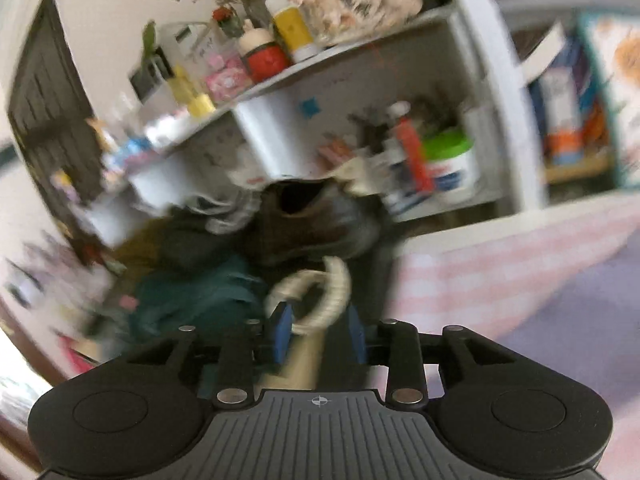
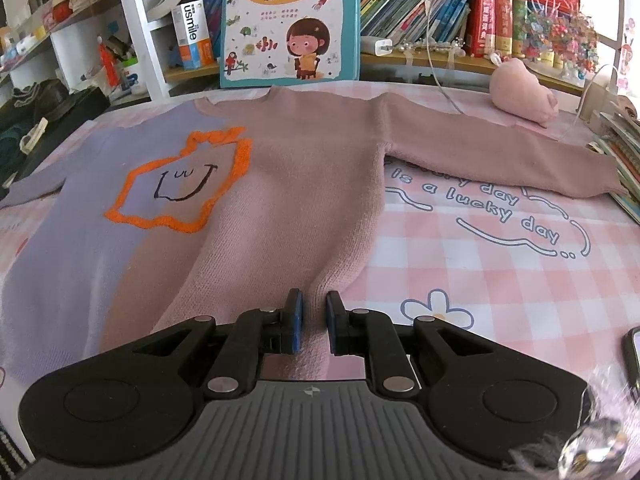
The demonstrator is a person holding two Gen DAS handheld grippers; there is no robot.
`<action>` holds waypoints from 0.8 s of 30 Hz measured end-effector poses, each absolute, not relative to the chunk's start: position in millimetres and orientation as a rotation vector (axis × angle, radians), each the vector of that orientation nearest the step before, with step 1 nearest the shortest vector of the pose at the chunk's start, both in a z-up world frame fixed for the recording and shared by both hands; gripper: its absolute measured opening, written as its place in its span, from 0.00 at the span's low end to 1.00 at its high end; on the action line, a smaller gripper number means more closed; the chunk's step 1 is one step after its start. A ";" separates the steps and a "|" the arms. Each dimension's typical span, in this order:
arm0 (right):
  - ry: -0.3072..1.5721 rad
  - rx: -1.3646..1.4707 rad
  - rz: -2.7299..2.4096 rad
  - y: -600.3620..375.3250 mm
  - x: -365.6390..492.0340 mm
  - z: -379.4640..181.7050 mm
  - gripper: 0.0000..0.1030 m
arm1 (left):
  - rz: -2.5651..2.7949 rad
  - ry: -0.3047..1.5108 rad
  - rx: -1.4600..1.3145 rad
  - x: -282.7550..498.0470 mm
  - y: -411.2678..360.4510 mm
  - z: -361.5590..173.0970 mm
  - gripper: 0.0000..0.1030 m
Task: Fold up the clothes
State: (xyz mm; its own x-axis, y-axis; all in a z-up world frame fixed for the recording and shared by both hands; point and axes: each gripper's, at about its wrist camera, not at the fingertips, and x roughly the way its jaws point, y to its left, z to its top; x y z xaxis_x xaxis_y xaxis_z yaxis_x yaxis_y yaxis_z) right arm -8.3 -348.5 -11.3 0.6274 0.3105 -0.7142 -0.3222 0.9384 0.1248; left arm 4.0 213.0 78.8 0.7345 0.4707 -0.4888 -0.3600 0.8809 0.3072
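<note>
Right wrist: right claw (image 2: 314,322) pinches sweater (image 2: 304,168) hem; body runs straight ahead toward book (image 2: 290,20). Left claw (image 1: 318,334) open, empty, aimed off-desk.

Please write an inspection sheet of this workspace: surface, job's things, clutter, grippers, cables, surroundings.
Surface: pink checked cloth with printed words.
Job's things: sweater, lilac and pink, lying flat, sleeves spread.
Clutter: pink plush toy at far edge; phone at right edge; dark clothes pile off the left side.
Grippers: right gripper pinches the sweater's hem; left gripper open, nothing held, view blurred.
Cables: white cable running from shelf onto the surface.
Surroundings: bookshelf behind; children's book standing upright.
</note>
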 end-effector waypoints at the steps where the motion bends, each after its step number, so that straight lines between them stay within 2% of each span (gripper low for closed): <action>1: 0.821 -0.011 0.364 -350.1 -6.5 -10.6 0.14 | 0.383 0.601 0.133 -1.1 204.1 72.9 0.33; 6: 0.799 0.020 0.342 -359.2 5.0 -2.9 0.23 | 0.045 0.686 -0.098 -11.4 147.0 29.0 0.37; 8: 0.774 0.040 0.333 -362.3 11.0 1.7 0.29 | -0.021 0.720 -0.133 -8.3 125.1 11.0 0.41; 9: 0.764 0.054 0.329 -363.5 14.6 2.9 0.31 | -0.031 0.731 -0.128 -6.0 116.2 5.0 0.46; 10: 0.756 0.071 0.325 -364.1 19.0 3.0 0.31 | -0.038 0.741 -0.121 -3.7 107.6 -0.6 0.48; 14: 0.750 0.130 0.315 -364.4 35.0 -2.3 0.31 | -0.105 0.765 -0.129 4.8 90.9 -14.6 0.48; 18: 0.755 0.147 0.279 -359.1 40.9 -13.7 0.31 | -0.123 0.745 -0.134 11.0 84.1 -17.8 0.40; 20: 0.743 0.110 0.261 -353.9 37.6 -14.5 0.25 | -0.117 0.732 -0.112 15.2 80.9 -19.0 0.27; 21: 0.740 0.096 0.258 -351.5 35.8 -14.5 0.13 | -0.114 0.725 -0.102 17.3 79.3 -19.6 0.16; 22: 0.740 0.097 0.263 -349.9 33.5 -14.4 0.08 | -0.108 0.720 -0.088 20.0 79.4 -20.1 0.11; 24: 0.750 0.138 0.300 -346.8 28.1 -15.1 0.07 | -0.093 0.711 -0.060 25.5 80.3 -21.1 0.09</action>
